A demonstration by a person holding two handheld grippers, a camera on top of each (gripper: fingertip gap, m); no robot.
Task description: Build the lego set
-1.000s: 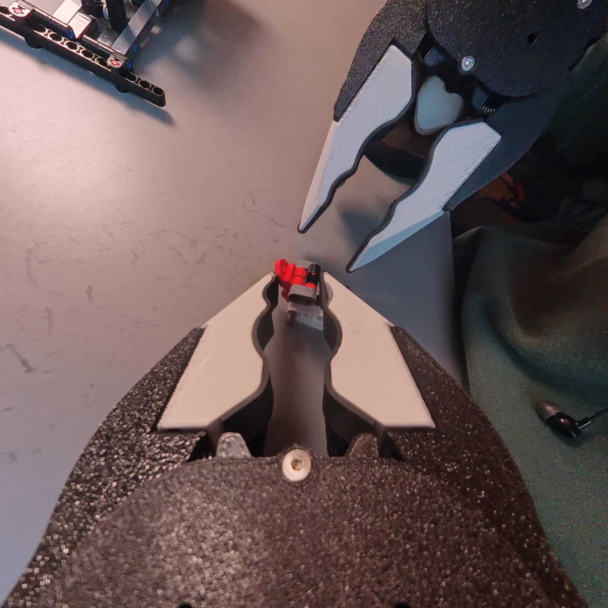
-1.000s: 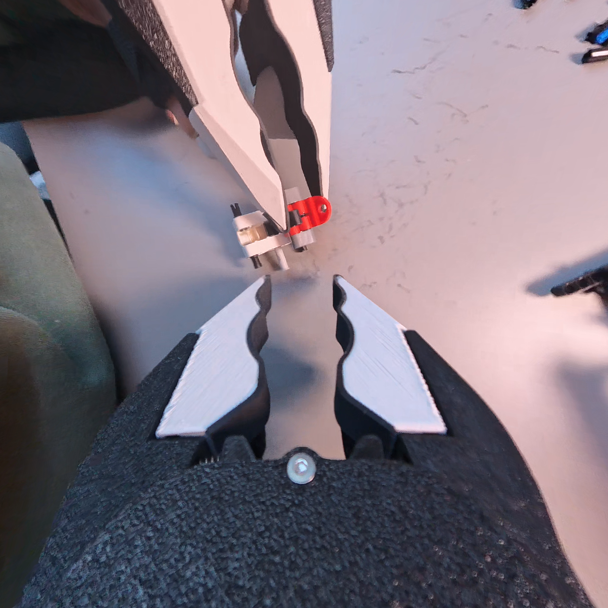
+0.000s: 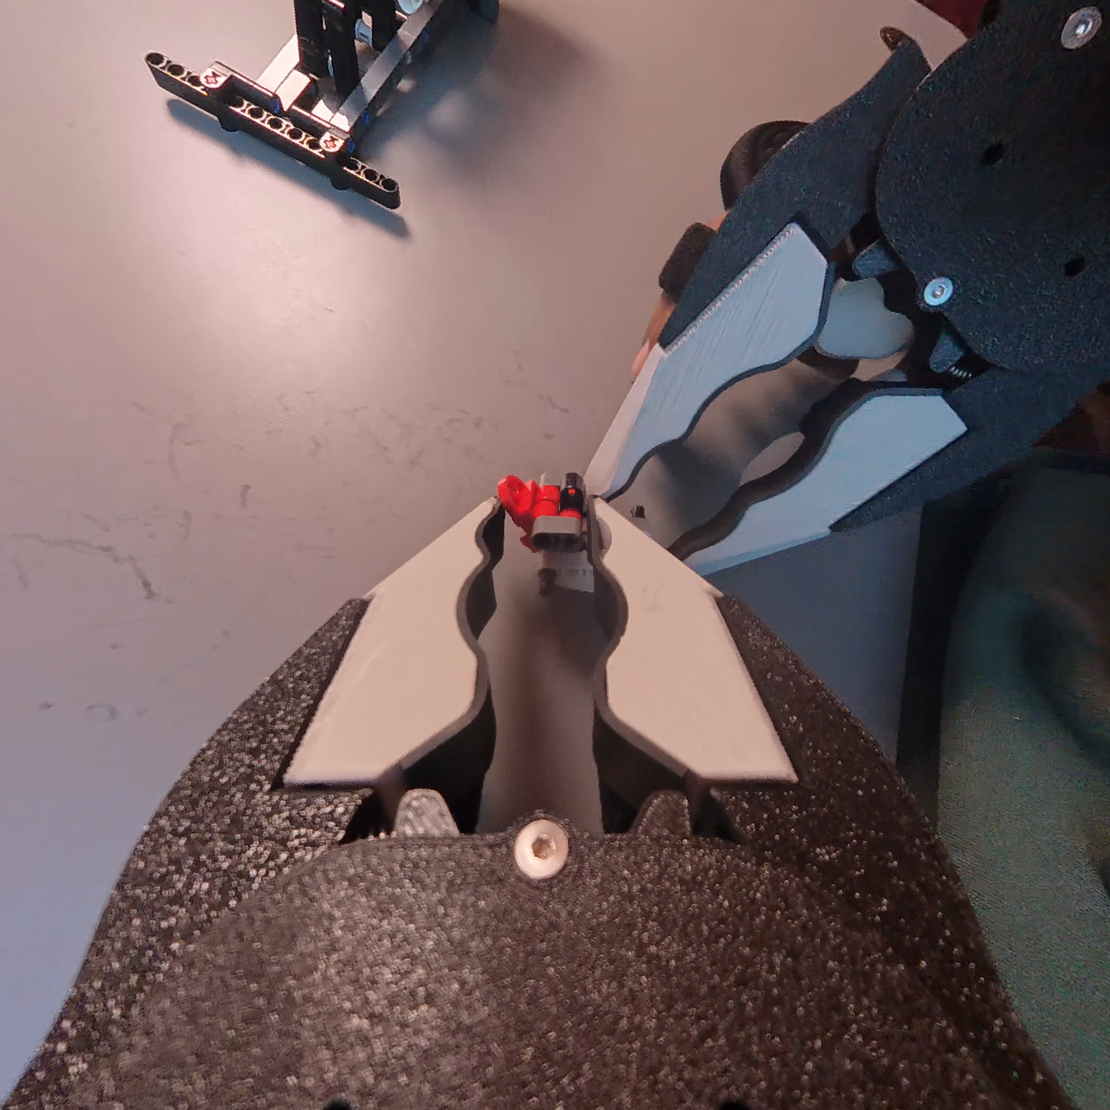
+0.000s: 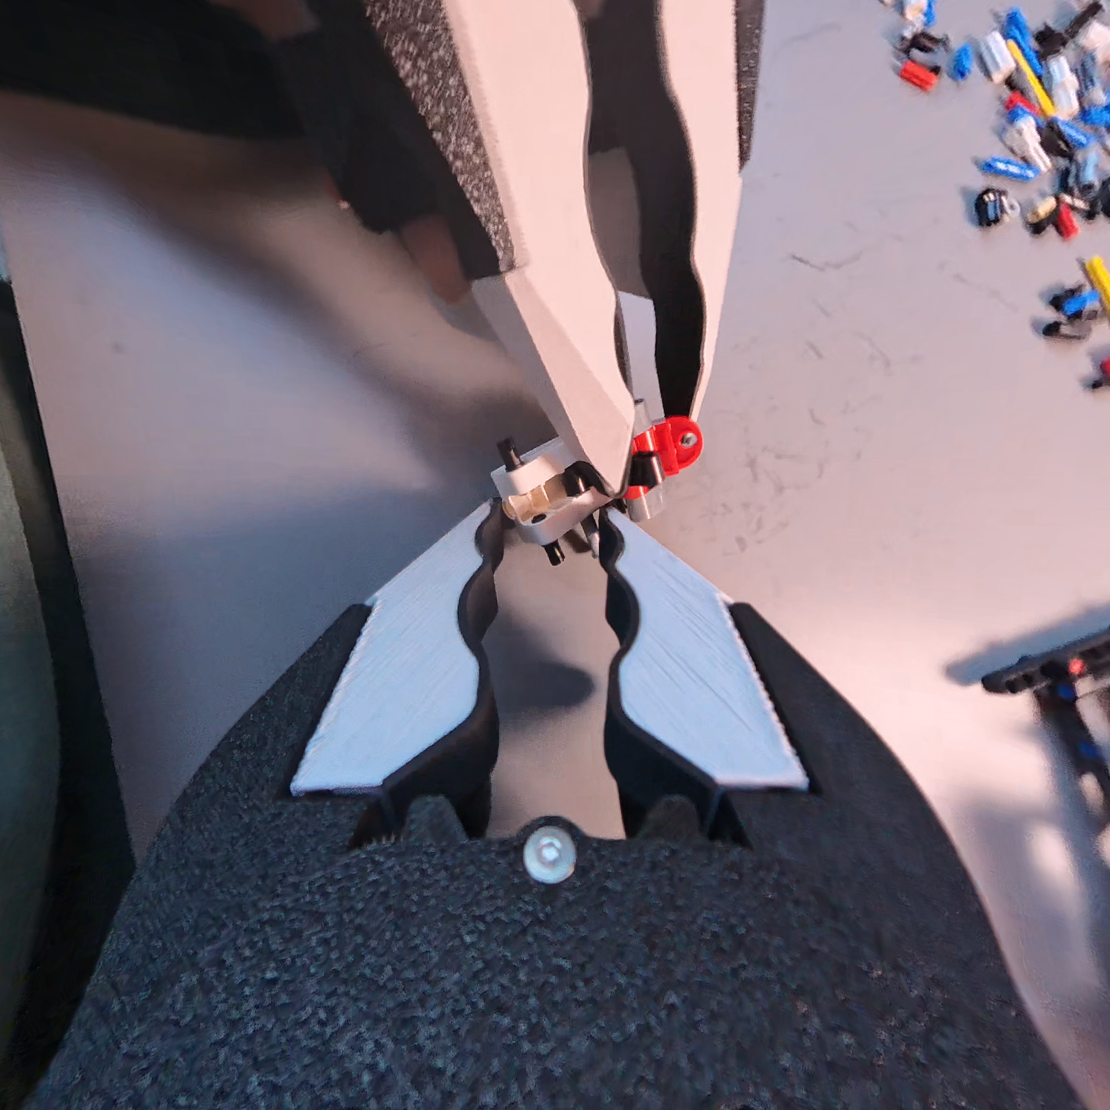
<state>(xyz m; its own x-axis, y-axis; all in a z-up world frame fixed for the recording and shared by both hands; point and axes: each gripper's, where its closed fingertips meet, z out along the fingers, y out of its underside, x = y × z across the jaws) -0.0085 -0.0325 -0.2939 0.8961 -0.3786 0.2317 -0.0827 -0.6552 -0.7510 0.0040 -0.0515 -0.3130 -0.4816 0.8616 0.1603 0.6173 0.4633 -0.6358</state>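
Grey table (image 3: 252, 420), matt surface marked with faint dark scuffs and hairline scratches. A partly built black-and-grey lego frame (image 3: 312, 102) rests directly on it, well in from the near edge: a long black perforated beam lies flat, with grey beams and black uprights rising behind it. In the right wrist view the same frame (image 4: 1057, 679) appears blurred at the right margin. Farther along the table, a scatter of loose lego pieces (image 4: 1045, 114) lies in blue, white, black, red and yellow; individual pieces are too small to identify.
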